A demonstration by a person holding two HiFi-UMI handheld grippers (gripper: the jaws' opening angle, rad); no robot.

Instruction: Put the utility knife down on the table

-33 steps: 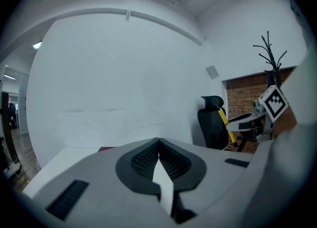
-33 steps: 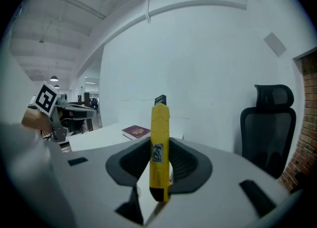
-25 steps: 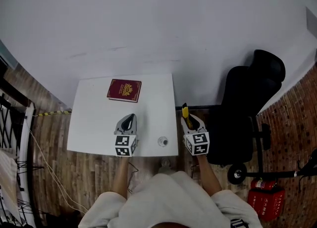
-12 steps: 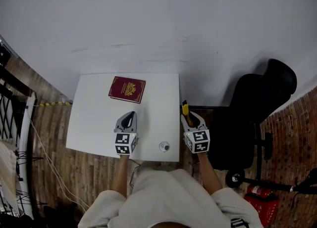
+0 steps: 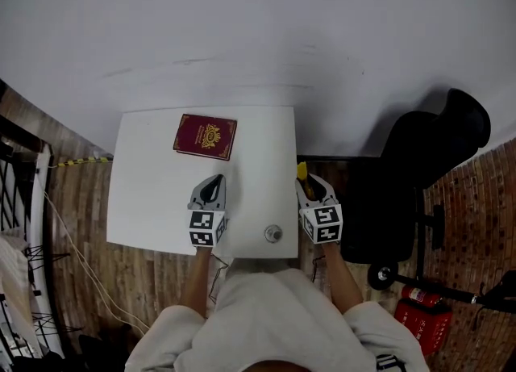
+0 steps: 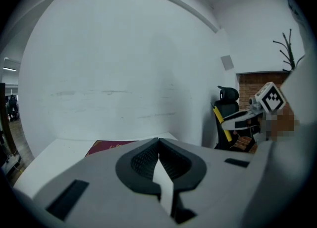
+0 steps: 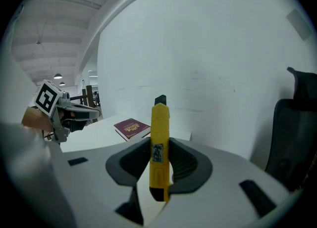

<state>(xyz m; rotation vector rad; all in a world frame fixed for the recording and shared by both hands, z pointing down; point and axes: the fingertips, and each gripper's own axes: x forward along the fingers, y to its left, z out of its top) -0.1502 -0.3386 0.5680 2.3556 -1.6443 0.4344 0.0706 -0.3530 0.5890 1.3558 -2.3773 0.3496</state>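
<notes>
While the right gripper clamped the knife just right of the table, the left gripper hovered over the table, jaws together.

Book cover, utility knife label: nothing legible.

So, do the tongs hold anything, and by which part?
The right tongs grip the knife by the lower half of its yellow body. The left tongs are shut, empty.

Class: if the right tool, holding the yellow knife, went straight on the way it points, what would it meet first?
Probably the white wall, with the tip of the utility knife leading. The right tool sits just off the right edge of the table, so it might clip that; depth is unclear.
</notes>
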